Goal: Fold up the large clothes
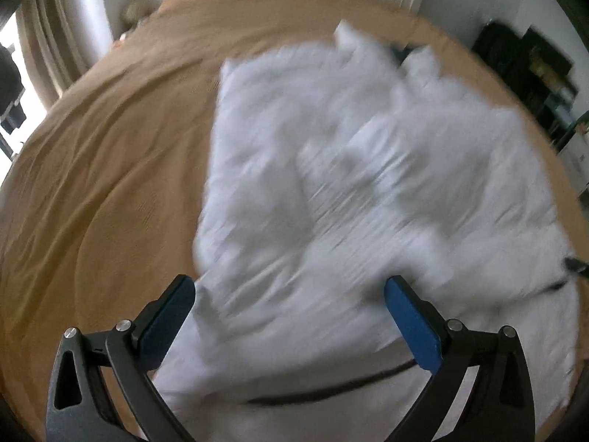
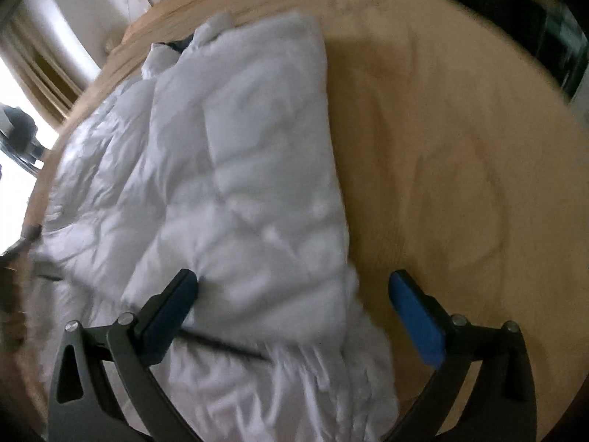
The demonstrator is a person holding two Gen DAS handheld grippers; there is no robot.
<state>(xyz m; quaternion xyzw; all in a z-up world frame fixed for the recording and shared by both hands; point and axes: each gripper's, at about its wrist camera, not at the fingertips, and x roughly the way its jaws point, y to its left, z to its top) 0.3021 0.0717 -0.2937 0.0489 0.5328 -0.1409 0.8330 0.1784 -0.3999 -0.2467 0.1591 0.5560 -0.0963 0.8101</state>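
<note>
Currently | left gripper, right gripper both gape wide, gripping nothing | puffy white quilted garment on tan bedspread | risk: slick padding slips, fold springs apart.

The white garment looks like soft, puffy quilted cloth, its surface crinkled and faintly sheeny where light falls on the folds; a thin dark trim line runs near its lower edge. The bed wears a tan cover of matt woven cloth, creased in long shallow wrinkles. The left tool and the right tool have matt black plastic arms, smooth blue pads and small shiny metal pivot pins
</note>
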